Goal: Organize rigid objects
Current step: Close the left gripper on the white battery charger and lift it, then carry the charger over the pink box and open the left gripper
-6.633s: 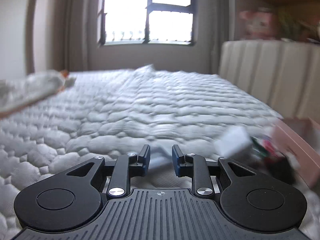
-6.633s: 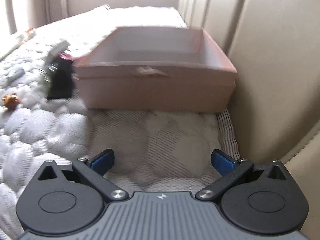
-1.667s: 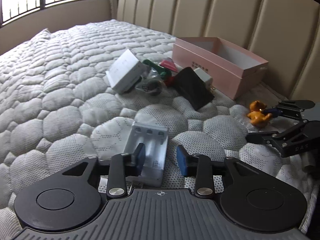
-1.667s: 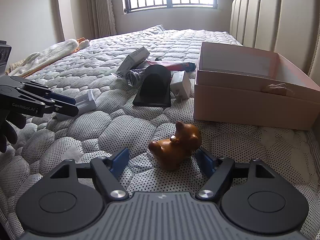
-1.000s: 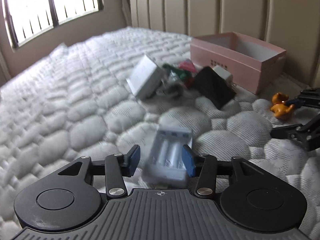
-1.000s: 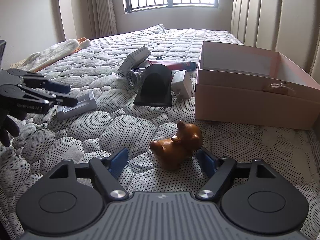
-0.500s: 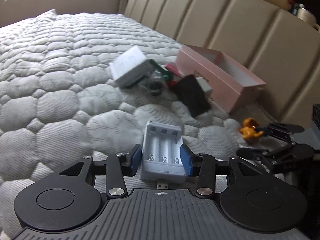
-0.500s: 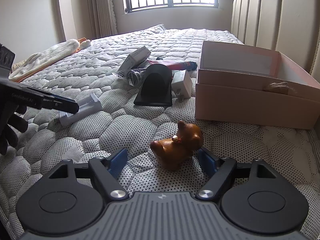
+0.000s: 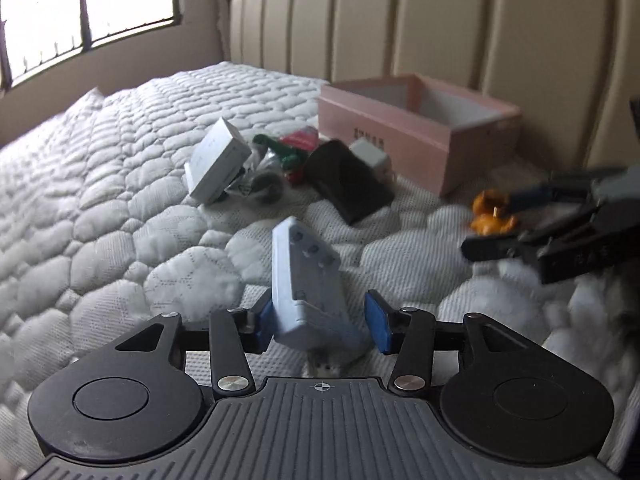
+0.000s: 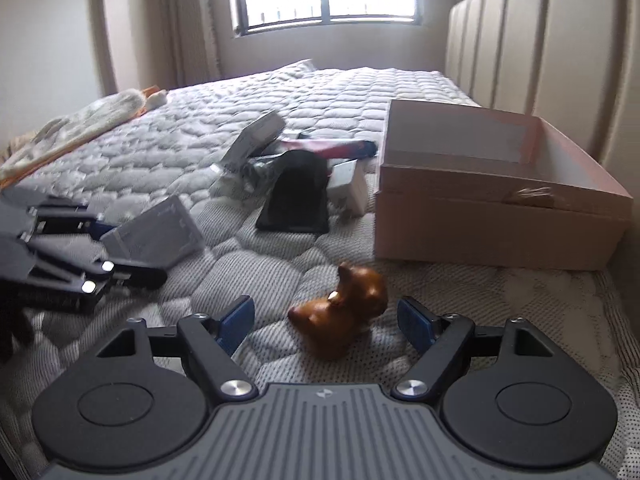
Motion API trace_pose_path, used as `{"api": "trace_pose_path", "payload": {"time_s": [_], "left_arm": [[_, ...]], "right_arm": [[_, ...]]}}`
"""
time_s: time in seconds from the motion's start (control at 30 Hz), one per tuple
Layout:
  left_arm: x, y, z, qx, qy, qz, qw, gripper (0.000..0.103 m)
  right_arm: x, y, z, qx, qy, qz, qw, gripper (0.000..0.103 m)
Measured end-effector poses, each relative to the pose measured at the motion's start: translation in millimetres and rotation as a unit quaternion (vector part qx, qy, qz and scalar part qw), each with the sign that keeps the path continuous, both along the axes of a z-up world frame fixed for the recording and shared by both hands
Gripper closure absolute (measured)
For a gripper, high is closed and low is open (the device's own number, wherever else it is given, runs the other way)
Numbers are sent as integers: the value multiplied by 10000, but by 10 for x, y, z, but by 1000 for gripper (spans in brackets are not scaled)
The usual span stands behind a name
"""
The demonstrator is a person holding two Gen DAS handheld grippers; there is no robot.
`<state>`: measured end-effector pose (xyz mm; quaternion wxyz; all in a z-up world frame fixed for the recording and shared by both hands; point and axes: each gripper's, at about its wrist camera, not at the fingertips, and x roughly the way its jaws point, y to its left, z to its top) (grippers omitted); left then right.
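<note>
A white battery charger (image 9: 308, 284) stands tilted on its long edge between the fingers of my left gripper (image 9: 320, 322). It leans on the left pad and a gap shows at the right pad; the jaws are opening. The right wrist view shows the same charger (image 10: 154, 236) in that gripper (image 10: 128, 252), low over the mattress. My right gripper (image 10: 326, 320) is open around a brown bear figurine (image 10: 344, 312) lying on the mattress, its pads clear of the bear on both sides. An open pink box (image 10: 492, 232) stands against the headboard, just beyond the bear.
A pile lies left of the pink box (image 9: 400, 128): a white carton (image 9: 218, 160), a black stand (image 9: 348, 182), a white adapter (image 9: 370, 154), and green and red items (image 9: 296, 148). The padded headboard (image 9: 440, 32) closes the far side. A rolled cloth (image 10: 80, 124) lies at the bed's left edge.
The left jaws have spread wider, and the charger that lay flat between them half a second ago now stands tipped on its edge. The right gripper and the bear have kept still.
</note>
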<state>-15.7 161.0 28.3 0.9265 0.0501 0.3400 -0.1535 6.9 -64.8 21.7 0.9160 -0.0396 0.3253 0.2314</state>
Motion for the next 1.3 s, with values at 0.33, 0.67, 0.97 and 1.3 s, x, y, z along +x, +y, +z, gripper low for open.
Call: {"api": "trace_pose_path", "payload": {"time_s": [0.33, 0.67, 0.97, 1.3], "left_arm": [[139, -120, -54, -338, 168, 455, 9982, 83], [-91, -437, 42, -200, 45, 370, 9991, 83], [-504, -864, 340, -395, -251, -223, 9987, 83], [656, -1483, 1119, -1319, -519, -195, 9897, 83]], "right_arm": [[-42, -52, 164, -5, 198, 73, 9998, 59], [-458, -333, 294, -321, -8, 56, 9995, 59], [-741, -668, 467, -295, -203, -114, 9993, 59], [-777, -919, 711, -430, -299, -311, 9981, 59]]}}
